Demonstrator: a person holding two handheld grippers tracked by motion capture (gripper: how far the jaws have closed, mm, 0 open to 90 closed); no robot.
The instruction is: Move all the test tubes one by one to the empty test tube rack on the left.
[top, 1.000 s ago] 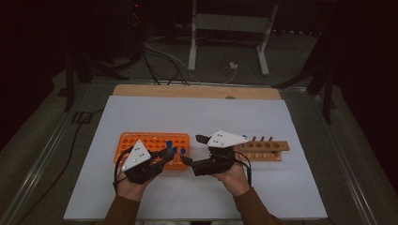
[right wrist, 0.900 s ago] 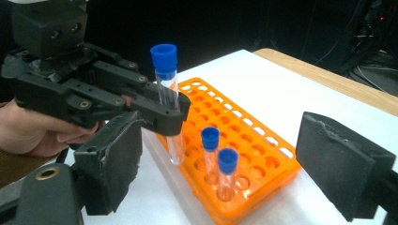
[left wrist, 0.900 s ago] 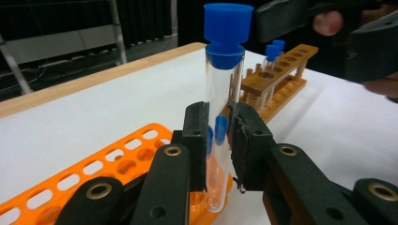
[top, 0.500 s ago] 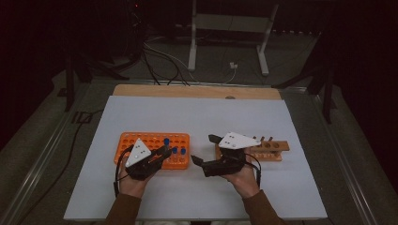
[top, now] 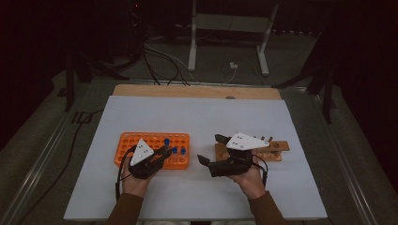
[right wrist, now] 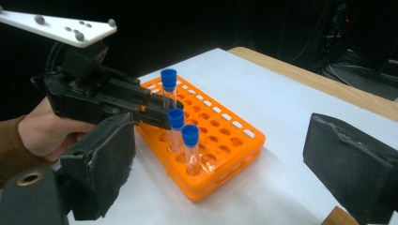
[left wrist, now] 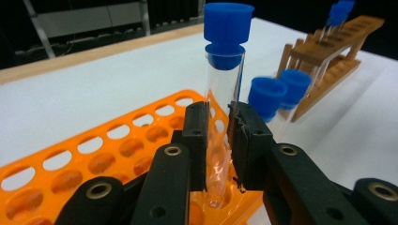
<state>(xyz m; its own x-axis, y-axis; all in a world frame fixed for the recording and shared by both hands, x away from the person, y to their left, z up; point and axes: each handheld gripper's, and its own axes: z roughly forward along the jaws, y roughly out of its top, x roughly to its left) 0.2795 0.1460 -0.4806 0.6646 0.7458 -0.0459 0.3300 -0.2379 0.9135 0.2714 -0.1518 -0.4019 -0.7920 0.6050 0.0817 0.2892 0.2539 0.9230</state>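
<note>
Left tool (left wrist: 218,140) clamps blue-capped tube (left wrist: 224,93) over orange rack (left wrist: 94,154); right tool (right wrist: 225,173) gapes wide.

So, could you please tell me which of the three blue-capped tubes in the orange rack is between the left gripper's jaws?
The tallest-standing tube, farthest from the rack's near edge; the left gripper clamps it, while the other two tubes stand free beside it.

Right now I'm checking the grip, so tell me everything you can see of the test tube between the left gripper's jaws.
The test tube is clear, glass or plastic by its look, with a blue stopper-like cap and looks empty. It stands upright, raised higher than the two capped tubes beside it, its rounded bottom at a hole of the orange rack. The left gripper clamps its lower half between black jaws.
</note>
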